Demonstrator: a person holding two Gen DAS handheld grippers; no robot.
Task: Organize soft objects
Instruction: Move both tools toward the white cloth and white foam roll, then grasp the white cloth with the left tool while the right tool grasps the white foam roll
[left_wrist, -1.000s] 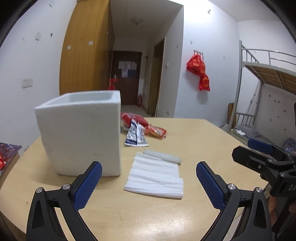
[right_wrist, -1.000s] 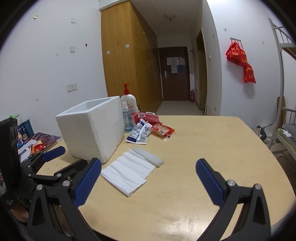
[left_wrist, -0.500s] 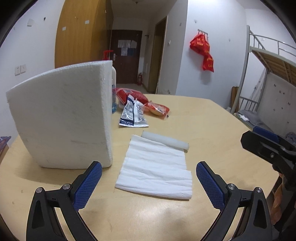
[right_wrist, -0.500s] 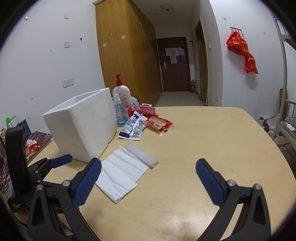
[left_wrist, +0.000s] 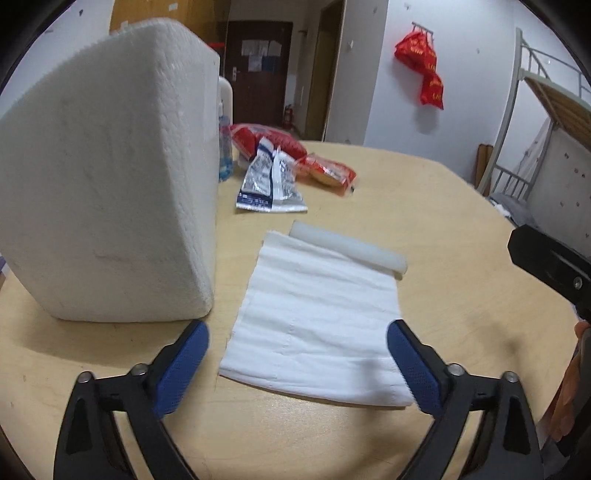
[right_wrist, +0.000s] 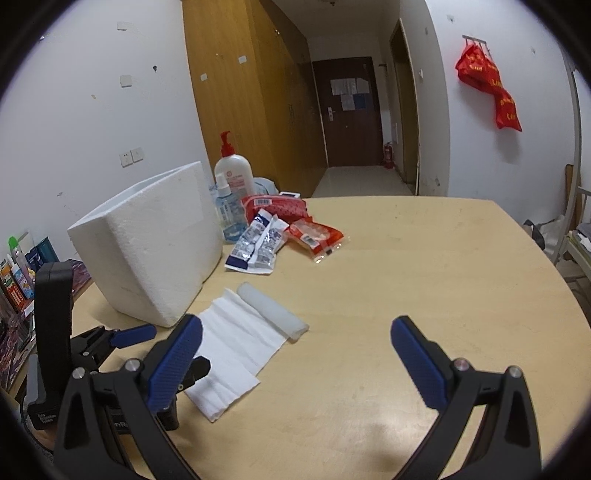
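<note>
A flat white folded cloth (left_wrist: 317, 317) lies on the wooden table (left_wrist: 443, 221) with a white roll (left_wrist: 351, 247) along its far edge. My left gripper (left_wrist: 297, 369) hangs low over the cloth's near edge. Its jaws are closing, the cloth's near corners lie between the blue pads (left_wrist: 181, 369), and the pads touch nothing. To the left stands a white foam box (left_wrist: 110, 177). My right gripper (right_wrist: 295, 363) is open and empty over bare table, right of the cloth (right_wrist: 240, 343) and roll (right_wrist: 273, 310).
Behind the cloth lie blue-and-white packets (right_wrist: 258, 243) and red packets (right_wrist: 314, 236). A pump bottle (right_wrist: 232, 177) and a spray bottle (right_wrist: 227, 210) stand beside the foam box (right_wrist: 147, 240). A shelf of small items (right_wrist: 18, 273) sits at far left. A bunk bed (left_wrist: 546, 110) stands right.
My left gripper has moved forward and down toward the cloth, and its jaws have narrowed a little. The right gripper has drifted forward over the table.
</note>
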